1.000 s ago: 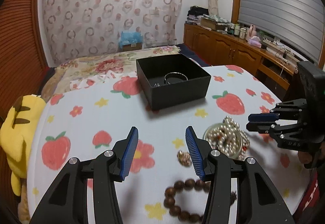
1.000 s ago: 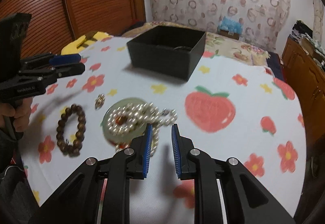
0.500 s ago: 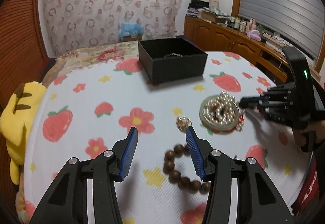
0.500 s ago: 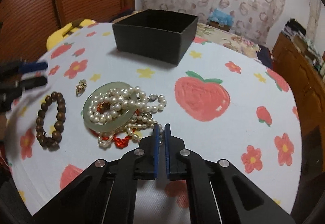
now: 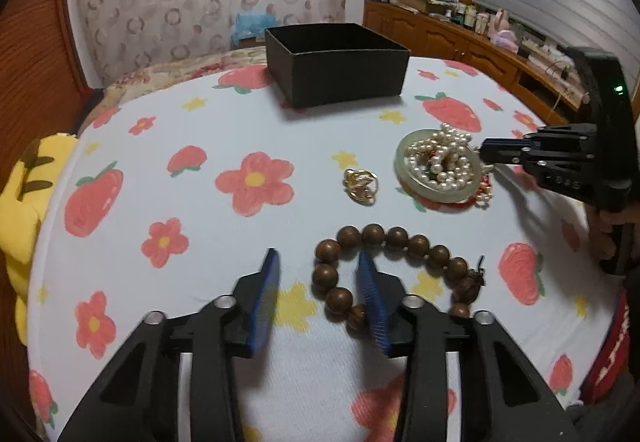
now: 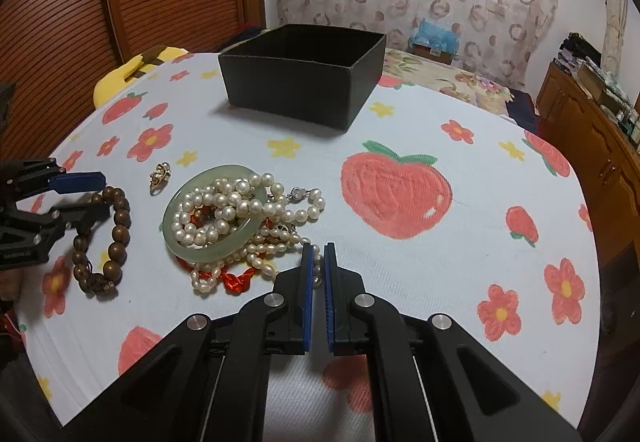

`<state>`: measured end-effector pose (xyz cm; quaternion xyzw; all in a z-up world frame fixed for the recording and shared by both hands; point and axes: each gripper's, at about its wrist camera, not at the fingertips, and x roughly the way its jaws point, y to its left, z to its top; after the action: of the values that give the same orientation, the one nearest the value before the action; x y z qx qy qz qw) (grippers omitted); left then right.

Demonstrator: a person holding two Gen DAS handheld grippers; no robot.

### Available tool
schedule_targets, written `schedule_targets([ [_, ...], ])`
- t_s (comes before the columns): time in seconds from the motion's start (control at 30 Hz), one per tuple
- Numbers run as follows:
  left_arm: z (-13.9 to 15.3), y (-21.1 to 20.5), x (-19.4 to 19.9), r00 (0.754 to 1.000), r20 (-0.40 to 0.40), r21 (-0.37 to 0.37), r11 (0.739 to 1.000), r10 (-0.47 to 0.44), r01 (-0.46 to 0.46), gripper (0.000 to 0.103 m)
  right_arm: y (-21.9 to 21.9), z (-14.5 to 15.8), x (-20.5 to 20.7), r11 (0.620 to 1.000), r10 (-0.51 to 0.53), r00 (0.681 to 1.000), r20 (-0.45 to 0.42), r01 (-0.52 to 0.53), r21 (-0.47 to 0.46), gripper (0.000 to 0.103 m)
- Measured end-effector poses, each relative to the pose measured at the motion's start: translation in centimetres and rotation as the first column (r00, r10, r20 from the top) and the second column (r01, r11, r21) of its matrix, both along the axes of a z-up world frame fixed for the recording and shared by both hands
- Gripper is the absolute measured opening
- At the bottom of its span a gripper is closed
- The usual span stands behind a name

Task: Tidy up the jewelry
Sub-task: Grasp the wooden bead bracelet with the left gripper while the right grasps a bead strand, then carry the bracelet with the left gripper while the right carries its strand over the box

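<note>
Your left gripper (image 5: 318, 262) is closing over the near-left arc of the wooden bead bracelet (image 5: 396, 270) — beads sit between the pads, not yet pinched. Just beyond lies a gold ring (image 5: 360, 181), then the jade bangle (image 6: 214, 213) under the tangled pearl necklace (image 6: 256, 226). Your right gripper (image 6: 319, 254) is clamped on a pearl strand at the pile's near edge. The black box (image 6: 300, 77) stands behind, well apart.
</note>
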<state>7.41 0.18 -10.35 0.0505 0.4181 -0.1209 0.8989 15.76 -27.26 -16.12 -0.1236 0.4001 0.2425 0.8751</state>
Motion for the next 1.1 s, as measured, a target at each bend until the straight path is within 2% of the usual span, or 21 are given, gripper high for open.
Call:
schedule_targets([
  [0.07,0.1,-0.3,0.0,1.0,0.002,0.013,1.0,-0.016,0.016,0.013,0.1,0.0,-0.1,1.0,0.006,1.0,0.009,-0.006,-0.012,0.005],
  [0.17,0.3,-0.5,0.0,1.0,0.003,0.03,0.999,-0.021,0.021,0.012,-0.1,1.1,-0.2,1.0,-0.012,0.999,0.049,0.011,0.005,0.005],
  [0.33,1.5,-0.3,-0.1,0.999,0.044,-0.01,1.0,-0.019,0.019,0.012,-0.5,6.0,-1.1,0.999,-0.018,0.986,0.165,0.012,0.041,0.005],
  [0.47,3.7,-0.2,-0.4,0.994,0.108,-0.039,0.999,-0.015,0.02,0.012,-0.1,9.5,-1.5,0.999,-0.006,0.972,0.234,-0.004,0.042,0.005],
  [0.67,6.7,-0.5,-0.4,0.983,0.184,-0.045,0.999,-0.017,0.025,0.012,0.0,14.4,-2.4,0.999,-0.007,0.942,0.336,-0.012,0.052,0.005],
  [0.87,9.4,-0.4,0.1,0.97,0.242,-0.059,0.998,-0.018,0.034,0.012,0.6,17.7,-2.9,0.999,0.006,0.919,0.394,-0.025,0.043,0.005],
  [1.1,11.7,-0.6,0.8,0.956,0.294,-0.057,0.997,-0.027,0.046,0.012,1.3,19.6,-2.6,0.999,0.016,0.908,0.42,-0.036,0.039,0.005],
])
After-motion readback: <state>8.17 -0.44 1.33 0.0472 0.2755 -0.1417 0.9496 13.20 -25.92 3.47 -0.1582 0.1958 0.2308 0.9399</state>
